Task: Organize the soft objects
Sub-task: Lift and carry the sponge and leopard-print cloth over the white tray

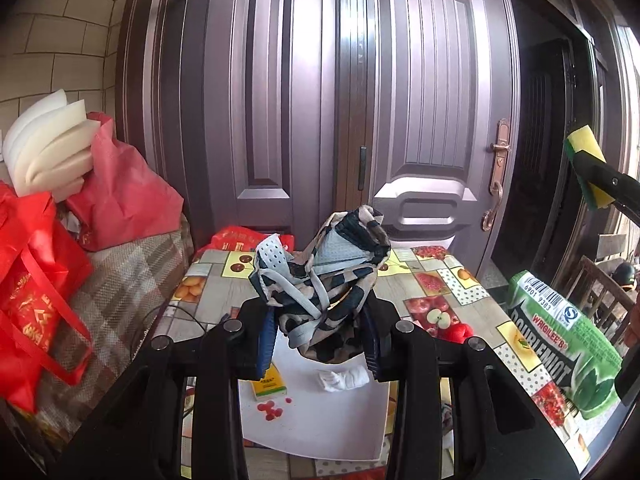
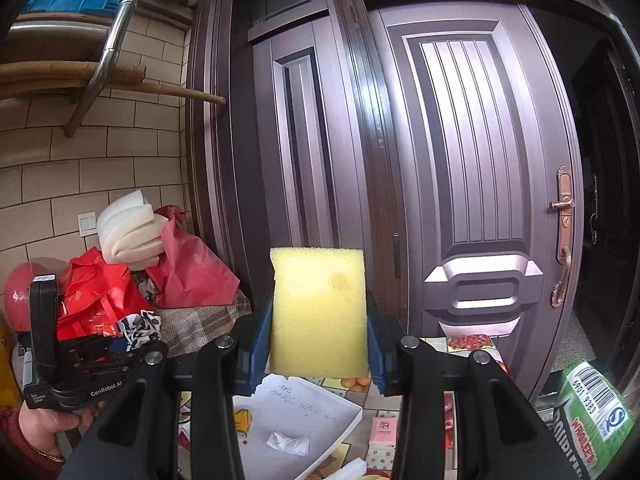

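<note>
My left gripper [image 1: 318, 338] is shut on a crumpled bundle of black, beige and white patterned cloth [image 1: 320, 268], held up above the table. My right gripper [image 2: 318, 346] is shut on a yellow sponge [image 2: 318, 308] that stands upright between its blue pads. At the right edge of the left wrist view the same sponge [image 1: 585, 147] shows its green scrub side. In the right wrist view the cloth [image 2: 140, 326] is at the lower left, with a hand [image 2: 48, 426] on the left gripper's handle.
Below lies a white tray [image 1: 320, 428] with a crumpled tissue [image 1: 344, 378] and a small yellow box [image 1: 270, 385], on a fruit-patterned tablecloth [image 1: 440, 280]. A green Doublemint pack [image 1: 560, 344] is at the right. Red bags [image 1: 36, 280] and white foam [image 1: 48, 148] are piled left. A closed door [image 1: 400, 100] stands behind.
</note>
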Action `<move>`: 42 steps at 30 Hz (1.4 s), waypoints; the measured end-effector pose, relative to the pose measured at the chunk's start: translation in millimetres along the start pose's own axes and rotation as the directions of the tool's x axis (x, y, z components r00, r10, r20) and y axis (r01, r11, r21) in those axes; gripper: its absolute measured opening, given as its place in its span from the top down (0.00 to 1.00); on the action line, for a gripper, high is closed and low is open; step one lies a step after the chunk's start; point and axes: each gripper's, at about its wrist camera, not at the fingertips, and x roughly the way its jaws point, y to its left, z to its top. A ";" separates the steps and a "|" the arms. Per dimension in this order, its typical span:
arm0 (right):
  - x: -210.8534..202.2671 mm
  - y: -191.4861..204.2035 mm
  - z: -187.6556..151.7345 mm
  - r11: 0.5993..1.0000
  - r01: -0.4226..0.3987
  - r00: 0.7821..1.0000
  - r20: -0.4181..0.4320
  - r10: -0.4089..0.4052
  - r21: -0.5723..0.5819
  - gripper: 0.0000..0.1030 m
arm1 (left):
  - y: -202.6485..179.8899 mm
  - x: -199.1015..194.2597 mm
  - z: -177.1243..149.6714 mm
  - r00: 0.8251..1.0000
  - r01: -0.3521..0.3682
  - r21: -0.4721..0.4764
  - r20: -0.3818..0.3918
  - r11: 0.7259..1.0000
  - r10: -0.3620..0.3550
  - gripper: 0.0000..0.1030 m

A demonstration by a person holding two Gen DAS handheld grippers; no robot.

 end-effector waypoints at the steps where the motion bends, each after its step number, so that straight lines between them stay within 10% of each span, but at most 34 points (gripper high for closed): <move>1: 1.2 2.0 -2.1 1.000 -0.009 1.000 -0.003 0.009 0.003 0.61 | 2.0 2.5 -1.5 1.000 -0.005 -0.004 -0.005 1.000 0.005 0.66; 28: 73.6 10.8 -37.6 0.997 -0.052 0.986 -0.158 0.061 0.062 0.61 | 19.4 53.2 -20.0 0.995 -0.060 -0.056 -0.085 0.997 0.055 0.66; 42: 139.3 20.7 -91.1 0.996 -0.064 0.940 -0.332 0.080 0.058 0.61 | 55.1 96.5 -47.0 0.980 -0.104 -0.113 -0.180 0.988 0.082 0.66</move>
